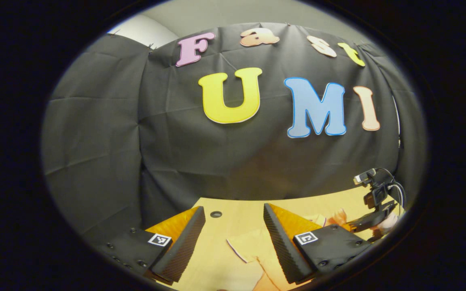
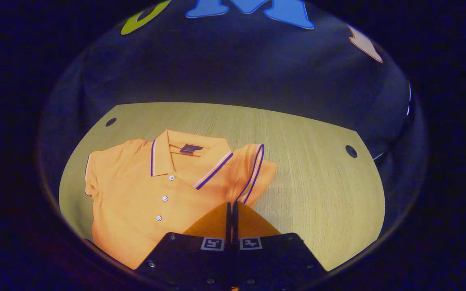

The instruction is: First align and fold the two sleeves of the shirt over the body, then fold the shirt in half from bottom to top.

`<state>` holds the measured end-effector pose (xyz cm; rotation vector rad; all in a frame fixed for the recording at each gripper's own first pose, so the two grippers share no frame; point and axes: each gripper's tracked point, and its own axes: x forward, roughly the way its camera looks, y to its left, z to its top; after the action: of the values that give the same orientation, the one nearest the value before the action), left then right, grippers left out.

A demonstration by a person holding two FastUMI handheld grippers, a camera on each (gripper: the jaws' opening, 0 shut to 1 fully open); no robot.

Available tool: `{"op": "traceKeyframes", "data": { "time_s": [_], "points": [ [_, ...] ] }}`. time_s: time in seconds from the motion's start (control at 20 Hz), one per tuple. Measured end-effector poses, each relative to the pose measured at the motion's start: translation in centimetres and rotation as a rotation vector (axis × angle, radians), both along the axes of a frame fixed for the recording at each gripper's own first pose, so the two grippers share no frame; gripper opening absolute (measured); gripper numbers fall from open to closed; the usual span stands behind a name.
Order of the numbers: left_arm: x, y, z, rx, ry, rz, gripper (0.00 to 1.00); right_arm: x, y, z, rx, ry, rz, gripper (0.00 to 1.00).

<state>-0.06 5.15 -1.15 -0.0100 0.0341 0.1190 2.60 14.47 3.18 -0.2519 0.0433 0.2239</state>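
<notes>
While the right gripper [image 2: 231, 207], jaws together, is pinching the shirt [image 2: 144, 194] sleeve [image 2: 253, 173], the left gripper [image 1: 233, 234], jaws apart, is waiting; sleeve folding seems under way.

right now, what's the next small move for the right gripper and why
Probably draw the right gripper toward the buttons, carrying the sleeve over the body. Its fingers are closed at that sleeve's cuff, which lies out past the shirt's side; whether cloth is pinched I cannot tell. The left gripper is open.
</notes>
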Motion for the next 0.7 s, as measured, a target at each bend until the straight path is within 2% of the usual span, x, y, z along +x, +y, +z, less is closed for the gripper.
{"op": "traceKeyframes", "data": {
  "time_s": [0.25, 0.35, 0.4, 0.45, 0.55, 0.7],
  "points": [
    [-0.4, 0.9, -0.5, -0.013, 0.008, 0.018, 0.95, -0.3, 4.5, -3.2, -0.086, 0.061, 0.076, 0.0],
    [-0.5, 1.1, -0.7, -0.013, 0.012, 0.02, 0.95, -0.9, 5.1, -3.8, -0.093, 0.078, 0.094, 0.11],
    [-0.4, 1.0, -0.7, -0.015, 0.014, 0.018, 0.95, -1.2, 5.3, -3.6, -0.086, 0.079, 0.103, 0.19],
    [-0.4, 1.0, -0.8, -0.016, 0.016, 0.015, 0.95, -1.3, 5.3, -3.3, -0.075, 0.072, 0.11, 0.23],
    [-0.3, 0.7, -1.0, -0.02, 0.019, 0.009, 0.94, -1.8, 5.6, -2.8, -0.06, 0.064, 0.118, 0.43],
    [0.4, 0.1, -2.0, -0.023, 0.035, -0.014, 0.95, -3.1, 5.0, -1.7, -0.04, 0.033, 0.117, 0.49]
  ]
}}
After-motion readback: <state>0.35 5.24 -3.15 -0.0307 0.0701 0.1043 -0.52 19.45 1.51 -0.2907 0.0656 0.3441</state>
